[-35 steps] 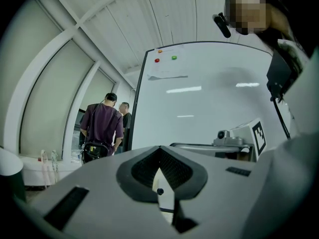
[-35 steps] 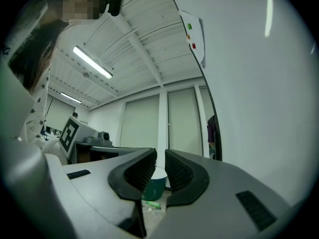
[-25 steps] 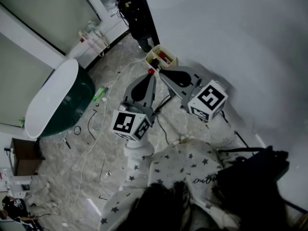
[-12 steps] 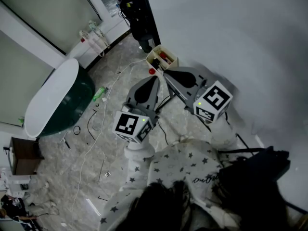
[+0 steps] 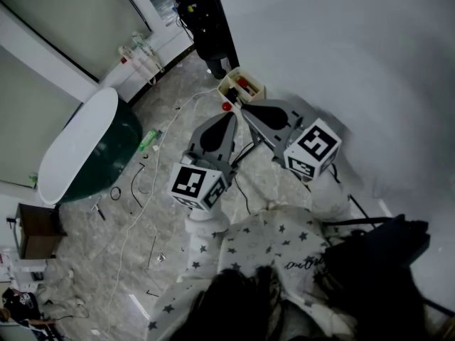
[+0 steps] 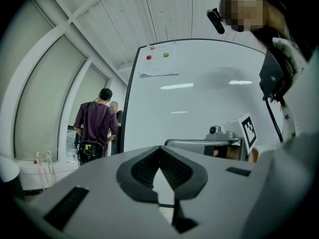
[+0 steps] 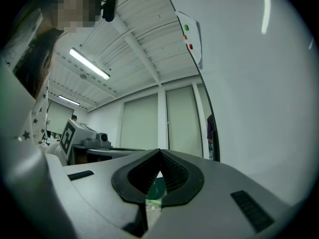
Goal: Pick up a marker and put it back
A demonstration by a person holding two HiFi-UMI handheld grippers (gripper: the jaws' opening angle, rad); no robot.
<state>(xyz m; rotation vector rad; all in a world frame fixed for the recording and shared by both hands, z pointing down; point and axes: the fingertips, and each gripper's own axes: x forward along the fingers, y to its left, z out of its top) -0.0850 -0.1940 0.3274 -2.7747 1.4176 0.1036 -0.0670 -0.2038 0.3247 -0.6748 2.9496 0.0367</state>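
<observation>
**Both grippers closed on nothing, markers in box just ahead**

In its own view the left gripper (image 5: 229,113) has its pads pressed together at the tip, with nothing visible between them. The right gripper (image 5: 243,107) is closed tight the same way. The green in the slit under its pads is floor clutter far behind, not a held item. Both point roughly level with their tips close together, the right one just right of the left.

The marker box (image 5: 240,85) sits just ahead of both tips, by the edge of the whiteboard (image 5: 341,55). A red marker (image 5: 245,84) and some dark ones are in it, too small to count. Neither gripper view shows the box.

A small red thing (image 5: 226,106) sits right at the left tip. I cannot tell what it is or whether it touches the pads. The left gripper view shows no red there.

Well off to the left of the left gripper are a dark green tub (image 5: 99,148), a green bottle (image 5: 148,139) and loose cables (image 5: 135,183) on the floor. Past its tip to the left stands a person in a purple top (image 6: 97,123), back turned, with a second person mostly hidden behind. A paper sheet with coloured dots (image 6: 158,61) is high on the board. A star-print sleeve (image 5: 263,240) shows behind the marker cubes. The hands holding the grippers are mostly hidden.
</observation>
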